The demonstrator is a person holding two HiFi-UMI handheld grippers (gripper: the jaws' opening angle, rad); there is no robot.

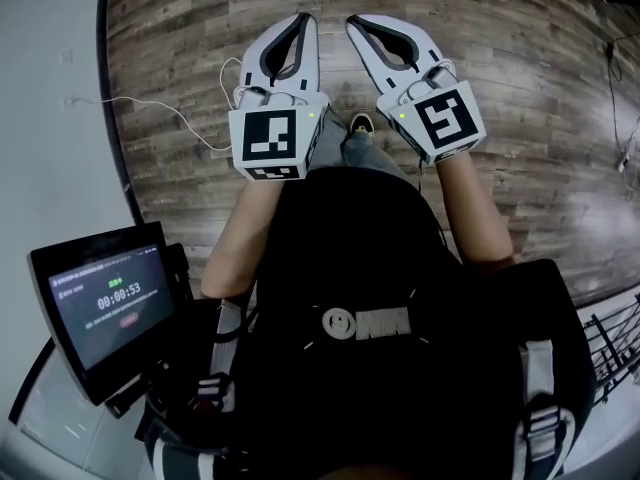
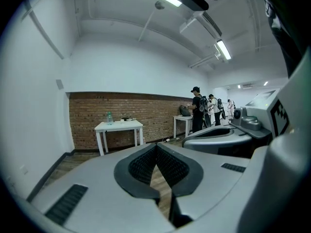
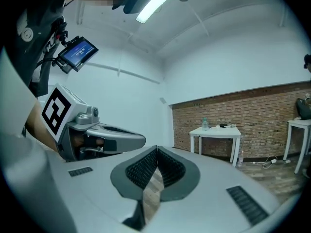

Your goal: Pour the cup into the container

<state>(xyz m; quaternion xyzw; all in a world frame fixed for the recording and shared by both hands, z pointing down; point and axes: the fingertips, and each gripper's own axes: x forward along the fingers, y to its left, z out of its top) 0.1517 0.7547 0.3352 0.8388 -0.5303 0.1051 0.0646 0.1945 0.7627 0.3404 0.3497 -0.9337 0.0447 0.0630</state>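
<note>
The left gripper point(image 1: 304, 20) and right gripper point(image 1: 353, 22), jaws closed on nothing, point level toward the far white table point(image 3: 215, 130), seemingly because pouring has not begun.

Matt plastic left tool point(image 2: 156, 149), wood-plank floor point(image 1: 180, 48), rough brick wall point(image 2: 126, 113).

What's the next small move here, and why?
Probably walk toward the small white table by the red brick wall. The left gripper and right gripper are both shut and empty above the wooden plank floor, with nothing to grasp within reach.
</note>
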